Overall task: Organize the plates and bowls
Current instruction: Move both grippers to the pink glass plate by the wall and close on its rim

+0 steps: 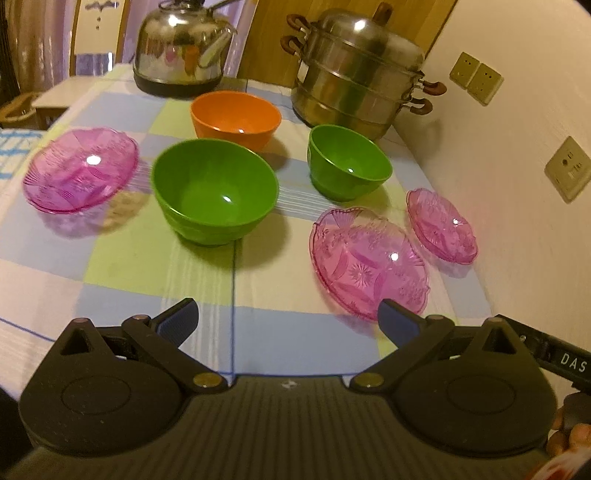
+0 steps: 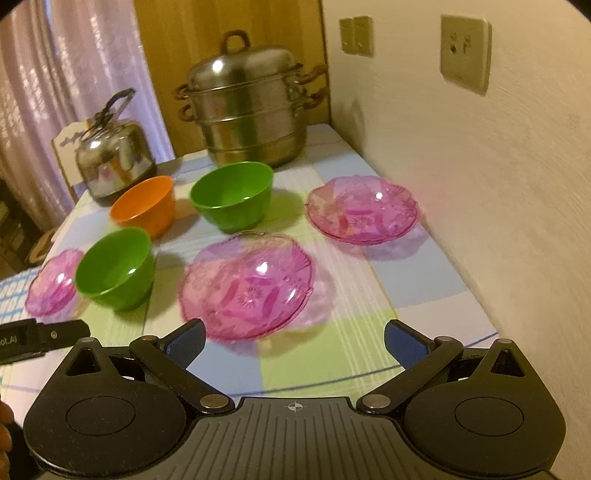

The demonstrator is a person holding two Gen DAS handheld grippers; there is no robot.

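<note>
Pink glass plates (image 2: 246,282) and plastic bowls (image 1: 215,192) sit apart; left hand-held gripper (image 1: 288,323) and right hand-held gripper (image 2: 294,341) gape, empty.

This is a home, in a spot for cooking and eating. A shiny kettle (image 1: 183,48) and a big stacked steamer pot (image 1: 360,70) stand on a desk with a checked cloth (image 1: 122,258). Plastic bowls (image 1: 215,192) sit there too. Wall sockets (image 1: 569,168), a wooden door (image 2: 229,22) and a curtain (image 2: 55,74) are nearby.
</note>
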